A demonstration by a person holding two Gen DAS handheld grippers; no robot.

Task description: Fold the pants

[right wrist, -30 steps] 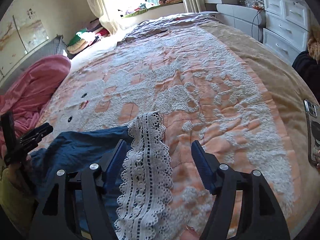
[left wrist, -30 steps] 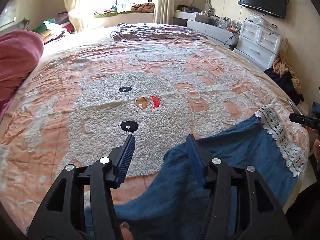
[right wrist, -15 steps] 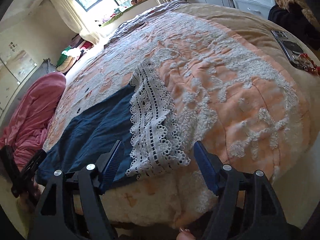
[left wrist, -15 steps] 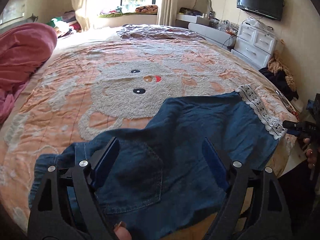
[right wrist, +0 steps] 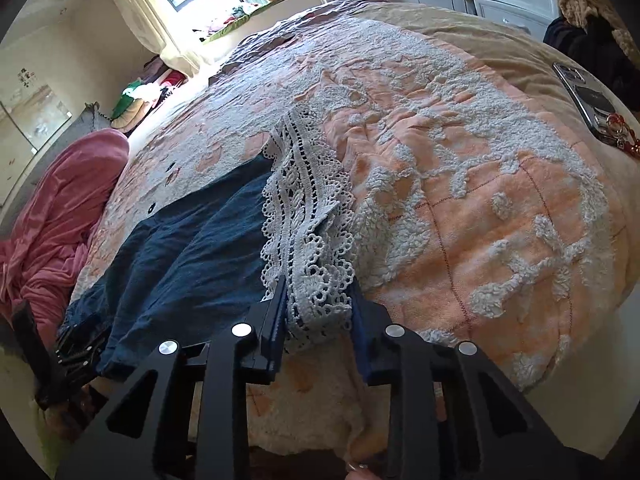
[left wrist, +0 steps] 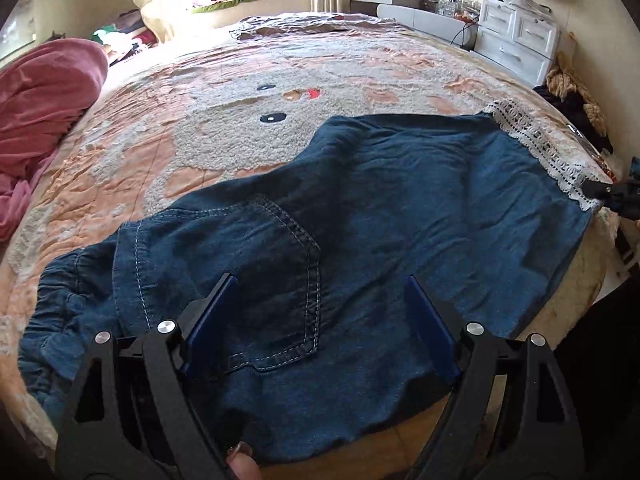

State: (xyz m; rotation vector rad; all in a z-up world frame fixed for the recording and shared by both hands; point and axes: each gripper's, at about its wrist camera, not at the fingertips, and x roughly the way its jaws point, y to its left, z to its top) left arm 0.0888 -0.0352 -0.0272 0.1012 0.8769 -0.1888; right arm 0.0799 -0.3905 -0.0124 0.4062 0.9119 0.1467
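Blue denim pants lie spread across the near part of the bed, back pocket up and white lace hem at the far right. My left gripper is open over the waist end, its fingers either side of the pocket and not pinching the cloth. In the right wrist view the pants run off to the left. My right gripper has its jaws closing on the bunched lace hem at the bed's edge, with the lace pressed between the pads. The left gripper shows at the far left.
A pink blanket is heaped along the left side of the bed. A phone with a red charm lies near the right edge. White drawers and dark clothes stand beyond the bed's right side.
The left gripper has drawn back towards the bed's near edge and opened wider, leaving the waist end lying flat. The right gripper's jaws have closed in on the lace hem.
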